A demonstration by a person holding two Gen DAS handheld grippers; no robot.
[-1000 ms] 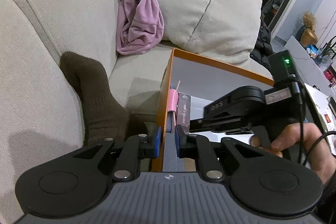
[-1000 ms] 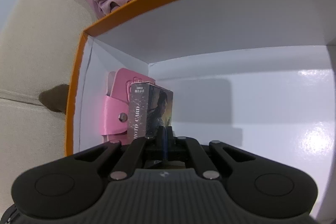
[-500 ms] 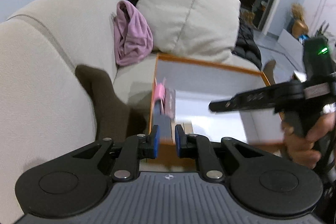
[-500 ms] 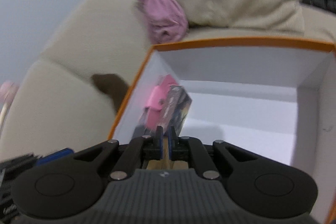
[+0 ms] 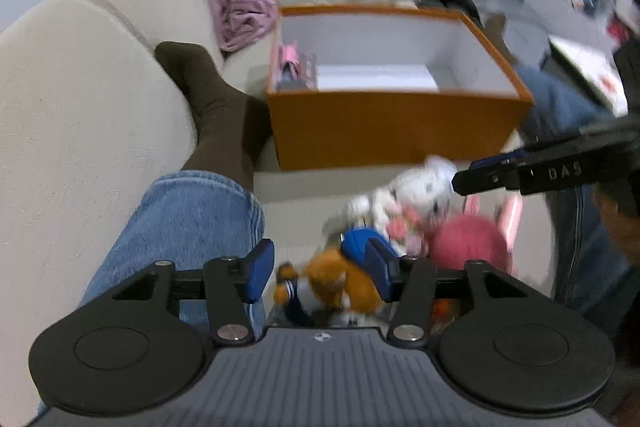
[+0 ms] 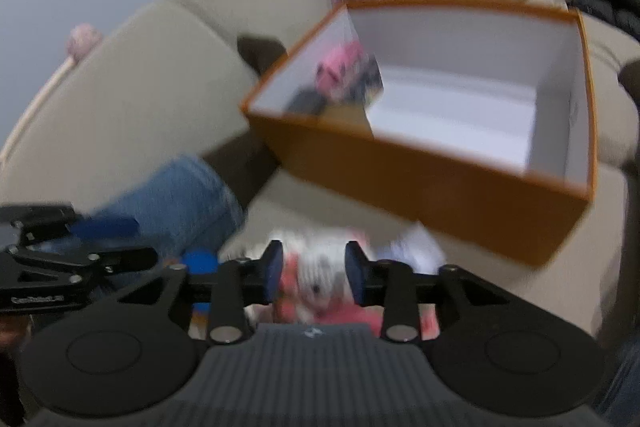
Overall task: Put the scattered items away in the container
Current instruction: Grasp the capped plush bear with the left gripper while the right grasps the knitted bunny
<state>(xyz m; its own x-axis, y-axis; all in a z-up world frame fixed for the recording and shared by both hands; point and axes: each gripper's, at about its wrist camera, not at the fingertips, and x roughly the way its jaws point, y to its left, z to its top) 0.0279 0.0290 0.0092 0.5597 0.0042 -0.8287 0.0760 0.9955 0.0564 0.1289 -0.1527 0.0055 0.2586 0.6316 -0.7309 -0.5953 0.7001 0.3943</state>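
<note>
Toys (image 5: 400,227) are heaped on the sofa (image 5: 80,107) before the orange box (image 5: 392,131), approached by the left gripper (image 5: 318,269) and right gripper (image 6: 314,277), both just opened, nothing held.

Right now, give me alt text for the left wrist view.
The left gripper, its fingers open and empty, hangs over a blurred pile of plush toys on a beige sofa. Beyond it sits an orange box holding a few items; the right gripper enters from the right.

Plush toys (image 5: 404,227) on sofa (image 5: 80,147) before orange box (image 5: 392,131)
</note>
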